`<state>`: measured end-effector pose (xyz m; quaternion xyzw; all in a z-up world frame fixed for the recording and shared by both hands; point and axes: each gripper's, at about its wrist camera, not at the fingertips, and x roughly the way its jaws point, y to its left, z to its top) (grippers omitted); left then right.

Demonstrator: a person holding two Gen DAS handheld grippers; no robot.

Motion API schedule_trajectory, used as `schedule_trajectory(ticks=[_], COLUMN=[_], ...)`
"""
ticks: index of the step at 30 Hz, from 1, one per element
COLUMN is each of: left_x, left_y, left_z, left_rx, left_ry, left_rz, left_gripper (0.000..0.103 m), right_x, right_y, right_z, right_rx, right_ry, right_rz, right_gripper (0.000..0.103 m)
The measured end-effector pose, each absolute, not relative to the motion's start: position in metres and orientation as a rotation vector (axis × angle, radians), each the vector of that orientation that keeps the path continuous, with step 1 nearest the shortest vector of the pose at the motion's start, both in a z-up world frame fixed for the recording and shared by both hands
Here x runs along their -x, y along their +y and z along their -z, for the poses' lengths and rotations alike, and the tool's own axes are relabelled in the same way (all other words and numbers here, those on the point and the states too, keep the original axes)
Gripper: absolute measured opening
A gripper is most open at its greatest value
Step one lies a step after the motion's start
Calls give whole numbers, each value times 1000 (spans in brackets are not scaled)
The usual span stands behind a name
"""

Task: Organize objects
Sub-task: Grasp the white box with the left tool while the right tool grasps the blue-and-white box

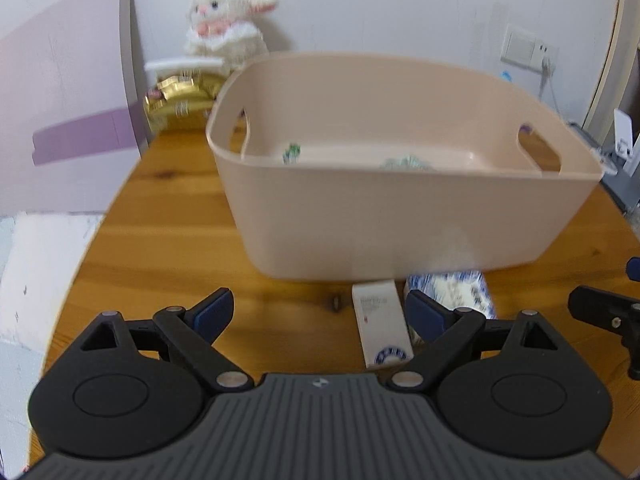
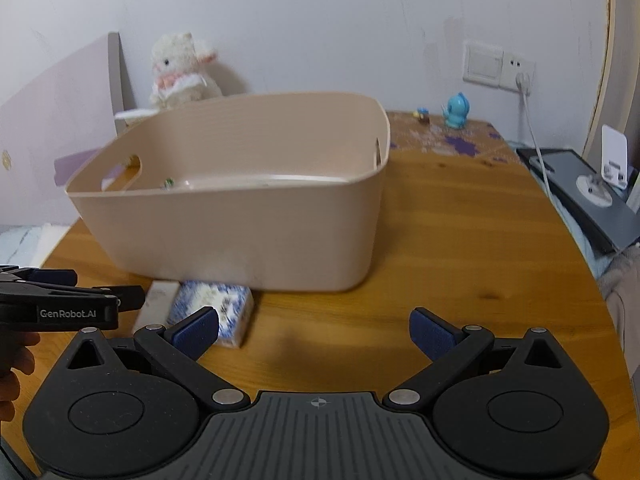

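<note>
Pink bin (image 1: pixel 400 216) sits mid-surface, long side toward me, cut-out handles at both ends. Inside, low on the floor: a small green/white item (image 1: pixel 291 153) at left and a pale crumpled thing (image 1: pixel 406 163) toward right, both blurred, can't tell what they are.

Just in front of bin's near wall, two items lie flat on the wood: a white carton (image 1: pixel 381 324) w/ a blue round mark at its near end, and right beside it a blue-and-white patterned pack (image 1: pixel 456 286); whether they touch is unclear. Pack looks to be up against the bin wall.

My left tool (image 1: pixel 320 312) is spread wide, nothing between the blue pads (image 1: pixel 214 312); carton sits inside the gap, nearer the right pad, not touched. My right tool (image 2: pixel 316 332) is also spread wide and holds nothing; its left pad overlaps the pack (image 2: pixel 224 312) in view, contact unclear. Bare wood between its pads.

Left tool shows at left edge of the right wrist view, over the carton (image 2: pixel 158 302).

Far left: plush lamb (image 1: pixel 228 16) by the wall, gold packet (image 1: pixel 180 98) under it. Far right: blue figurine (image 2: pixel 456 110), wall socket (image 2: pixel 516 68) w/ white cable, grey device off the surface's right edge.
</note>
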<state>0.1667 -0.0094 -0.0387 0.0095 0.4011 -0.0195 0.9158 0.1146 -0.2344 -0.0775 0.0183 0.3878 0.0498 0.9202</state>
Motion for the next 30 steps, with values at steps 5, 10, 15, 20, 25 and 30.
schedule_trajectory(ticks=[5,10,15,20,25,30], left_x=[-174,-178,-183,-189,-187,-190], left_y=[-10,-8,-10,-17,-6,14], left_z=[59,66,66,77,78,79], left_rx=[-34,3,26,-28,-36,-30], left_ry=[869,886,903,920,899,893], left_rz=[32,61,89,65,55,42], left_gripper=[93,93,93,93,92,92], right_x=[-120,-127,-131,-136,-140,-144], right_y=[-235,-230,-225,-220,-205,-178], right_z=[91,102,109,112,119,128], right_rx=[-39,-29,-18,-11,-9,34], right_ry=[834,866,886,897,910,928], right_rz=[-96,-96,-100,-100,-132,-165], right_gripper=[103,103,103,103,103,103])
